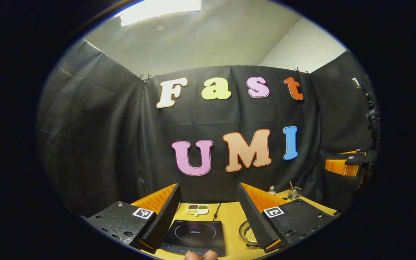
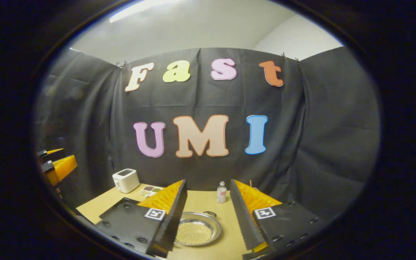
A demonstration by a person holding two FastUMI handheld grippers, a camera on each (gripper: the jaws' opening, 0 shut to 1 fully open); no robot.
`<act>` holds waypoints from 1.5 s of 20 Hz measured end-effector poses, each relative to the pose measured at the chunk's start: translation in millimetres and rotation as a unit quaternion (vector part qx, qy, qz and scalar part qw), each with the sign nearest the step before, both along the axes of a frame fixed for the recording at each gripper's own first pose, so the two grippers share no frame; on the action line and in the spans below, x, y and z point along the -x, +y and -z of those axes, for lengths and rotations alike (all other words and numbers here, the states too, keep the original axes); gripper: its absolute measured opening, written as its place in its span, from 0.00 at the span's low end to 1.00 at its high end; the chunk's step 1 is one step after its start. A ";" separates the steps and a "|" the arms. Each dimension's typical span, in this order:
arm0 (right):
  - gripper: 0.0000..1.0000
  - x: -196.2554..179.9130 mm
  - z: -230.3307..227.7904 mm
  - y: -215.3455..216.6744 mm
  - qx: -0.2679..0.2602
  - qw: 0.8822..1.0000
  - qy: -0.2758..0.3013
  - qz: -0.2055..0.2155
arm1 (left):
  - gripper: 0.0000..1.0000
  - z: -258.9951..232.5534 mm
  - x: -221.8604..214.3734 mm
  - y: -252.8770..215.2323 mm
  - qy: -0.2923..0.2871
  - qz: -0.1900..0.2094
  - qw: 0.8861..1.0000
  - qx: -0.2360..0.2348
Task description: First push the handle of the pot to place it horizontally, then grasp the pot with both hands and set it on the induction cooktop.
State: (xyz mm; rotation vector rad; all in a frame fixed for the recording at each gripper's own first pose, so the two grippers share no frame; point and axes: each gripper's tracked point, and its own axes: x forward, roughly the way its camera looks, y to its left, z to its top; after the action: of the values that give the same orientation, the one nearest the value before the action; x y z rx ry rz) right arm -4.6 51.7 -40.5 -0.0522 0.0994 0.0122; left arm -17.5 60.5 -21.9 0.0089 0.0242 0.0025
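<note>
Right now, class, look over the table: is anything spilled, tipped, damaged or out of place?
Nothing stands out. The pot sits upright on the table, nothing spilled around it. The induction cooktop lies flat with nothing on it. The toaster and small bottle stand upright. Both the left gripper and right gripper are open.

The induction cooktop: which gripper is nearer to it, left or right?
Left. The left gripper hangs open directly over the induction cooktop; the right gripper hangs open over the pot, beside the cooktop.
</note>
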 end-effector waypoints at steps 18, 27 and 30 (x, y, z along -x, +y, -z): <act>0.02 -41.5 122.6 -15.4 -0.040 0.990 0.129 -0.045 | 0.95 24.5 -46.4 -25.8 0.029 -0.020 0.999 -0.024; 0.05 -38.1 202.3 -0.8 -0.049 0.976 0.213 0.008 | 0.96 46.4 -100.0 -22.2 0.022 0.048 0.999 -0.010; 0.05 -31.8 233.5 14.5 -0.037 0.968 0.246 0.034 | 0.95 66.9 -119.8 -13.7 0.033 0.085 0.996 -0.006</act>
State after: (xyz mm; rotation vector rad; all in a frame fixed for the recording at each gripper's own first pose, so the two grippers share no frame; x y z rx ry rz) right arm 27.2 66.2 -273.9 0.0310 0.5971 -0.0394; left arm 102.3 46.8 -88.9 0.0222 0.0887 -0.1677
